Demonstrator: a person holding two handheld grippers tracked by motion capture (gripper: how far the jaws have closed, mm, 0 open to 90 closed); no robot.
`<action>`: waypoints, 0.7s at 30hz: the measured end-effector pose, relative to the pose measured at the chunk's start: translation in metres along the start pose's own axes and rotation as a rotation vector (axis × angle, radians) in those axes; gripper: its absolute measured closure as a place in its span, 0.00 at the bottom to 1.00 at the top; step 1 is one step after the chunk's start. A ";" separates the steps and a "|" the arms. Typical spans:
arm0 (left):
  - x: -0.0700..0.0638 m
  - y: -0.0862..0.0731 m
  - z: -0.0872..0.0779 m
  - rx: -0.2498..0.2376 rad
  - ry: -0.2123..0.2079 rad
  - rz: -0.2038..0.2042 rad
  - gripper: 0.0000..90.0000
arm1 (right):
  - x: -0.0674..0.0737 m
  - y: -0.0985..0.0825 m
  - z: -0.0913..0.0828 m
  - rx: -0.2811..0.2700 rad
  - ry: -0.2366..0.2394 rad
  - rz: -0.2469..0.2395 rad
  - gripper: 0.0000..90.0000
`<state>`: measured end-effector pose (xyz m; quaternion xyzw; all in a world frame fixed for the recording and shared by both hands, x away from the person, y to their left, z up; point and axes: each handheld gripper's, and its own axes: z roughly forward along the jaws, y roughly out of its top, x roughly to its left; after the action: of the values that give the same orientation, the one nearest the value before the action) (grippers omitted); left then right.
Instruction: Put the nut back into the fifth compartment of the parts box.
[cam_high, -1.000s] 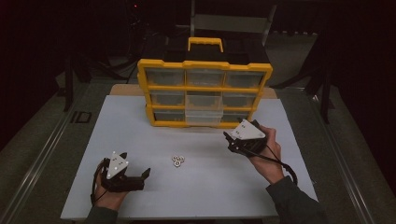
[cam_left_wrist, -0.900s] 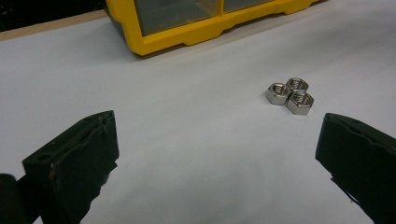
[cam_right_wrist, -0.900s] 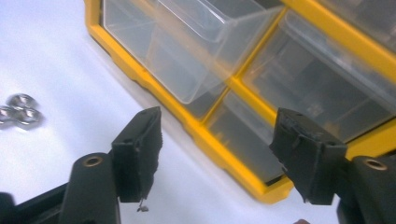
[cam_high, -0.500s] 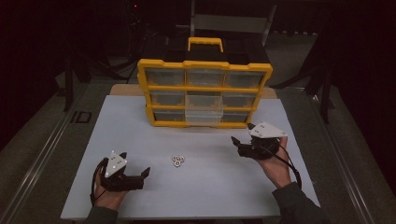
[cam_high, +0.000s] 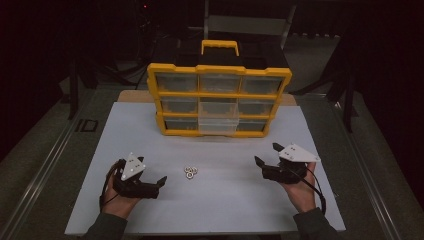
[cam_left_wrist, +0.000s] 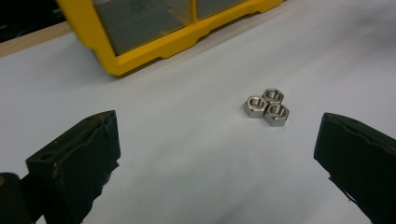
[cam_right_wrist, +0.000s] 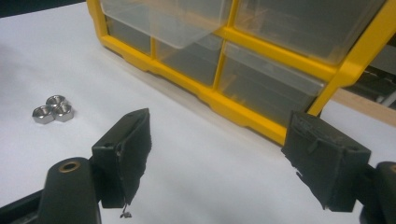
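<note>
Three steel nuts (cam_high: 190, 172) are lying flat and touching one another in a tight cluster on the white table (cam_high: 225, 210), well in front of the yellow drawer organizer (cam_high: 218, 100) and roughly below its middle column of drawers. With the nuts as the landmark, the left gripper (cam_high: 161, 181) is sitting just to their left and slightly nearer the person, its fingers (cam_left_wrist: 84, 154) spread wide and pinching nothing; in the left gripper view the cluster (cam_left_wrist: 267, 107) is lying ahead of the gap, closer to the far-side finger than to the other. The right gripper (cam_high: 265, 155) is resting farther off on the other side of the nuts. Its jaws have just been opening, and its fingers (cam_right_wrist: 126, 149) are standing wide apart with nothing between them; in the right gripper view the nuts (cam_right_wrist: 53, 108) are lying well off to one side, outside the gap, while the fingers are pointing more toward the organizer's lower drawers (cam_right_wrist: 261, 84).

Judging from this, the left hand is the nearer one, and a short forward reach, shifted a little toward the nuts, would be bringing them between its fingers. The cluster has no clear long axis, so the approach angle matters little.
</note>
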<state>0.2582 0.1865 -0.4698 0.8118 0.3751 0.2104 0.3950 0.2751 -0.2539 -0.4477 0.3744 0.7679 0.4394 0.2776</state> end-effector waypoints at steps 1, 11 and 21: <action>0.001 0.003 0.001 0.009 -0.003 0.006 0.01 | 0.000 -0.003 0.000 0.002 0.002 0.005 0.25; 0.007 0.032 0.011 0.107 -0.063 0.083 0.01 | -0.010 -0.019 -0.009 -0.026 -0.028 0.048 0.24; 0.008 0.058 0.029 0.177 -0.106 0.151 0.01 | -0.012 -0.020 -0.014 -0.052 -0.035 0.053 0.23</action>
<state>0.3073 0.1550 -0.4405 0.8794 0.3085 0.1625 0.3240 0.2649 -0.2765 -0.4577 0.3949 0.7411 0.4598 0.2889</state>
